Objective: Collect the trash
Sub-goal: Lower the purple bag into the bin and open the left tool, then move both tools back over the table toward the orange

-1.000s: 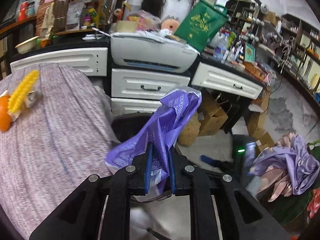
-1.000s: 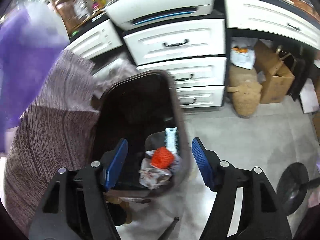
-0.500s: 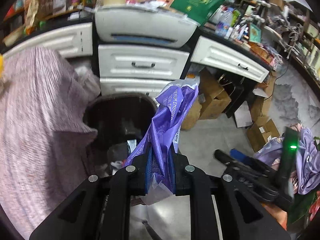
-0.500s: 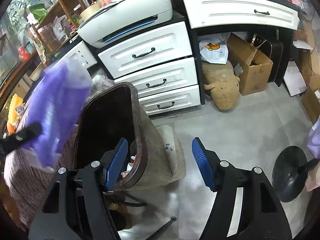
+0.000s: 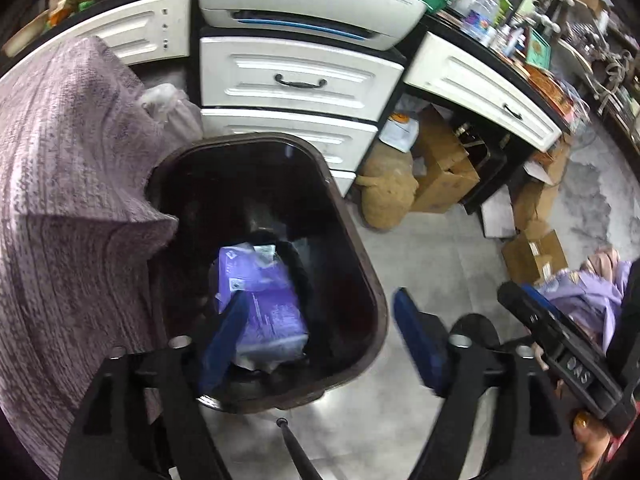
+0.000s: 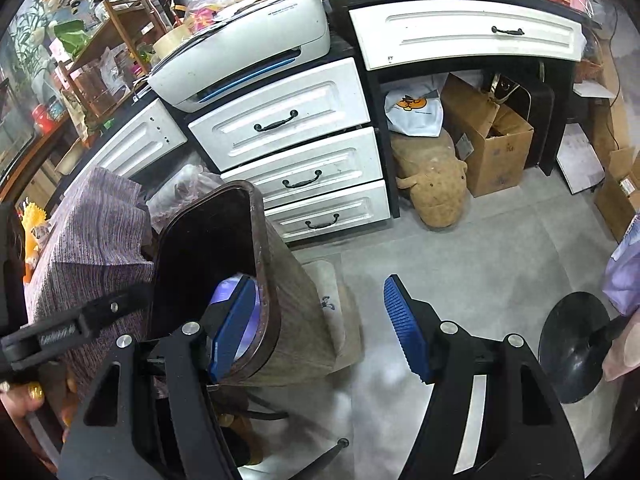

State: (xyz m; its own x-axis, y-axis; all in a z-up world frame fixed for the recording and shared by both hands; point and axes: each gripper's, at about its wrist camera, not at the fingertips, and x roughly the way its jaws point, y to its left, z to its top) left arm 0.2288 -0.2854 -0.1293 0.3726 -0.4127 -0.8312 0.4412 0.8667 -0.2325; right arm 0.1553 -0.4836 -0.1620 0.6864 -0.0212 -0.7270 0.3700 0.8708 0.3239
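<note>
left gripper (image 5: 320, 340): hangs over the mouth of the bin, pointing steeply down; jaws opening, blue pads wide apart, nothing pressed between them
purple wrapper (image 5: 260, 304): lies loose down in the bin, crumpled, clear of both pads though the left pad overlaps it in the left wrist view
bin (image 5: 360, 248): dark brown, rounded rim, stands on the grey floor just beside the draped table and in front of the white drawers; other scraps under the wrapper are too dark to name
right gripper (image 6: 320, 328): spread fairly wide, empty; its left pad sits in front of the bin rim, its right pad over bare floor
table cloth (image 5: 68, 200): mauve woven fabric, one corner hanging against the bin's left edge
white drawers (image 6: 296, 160): three stacked, black handles, all closed
printer (image 6: 248, 56): white, on the black counter above the drawers
plush toy (image 6: 432, 184): tan, on the floor beneath the desk, beside cardboard boxes (image 6: 488, 140)
hand (image 6: 32, 396): fingers visible at lower left of the right wrist view, by the other tool's handle
</note>
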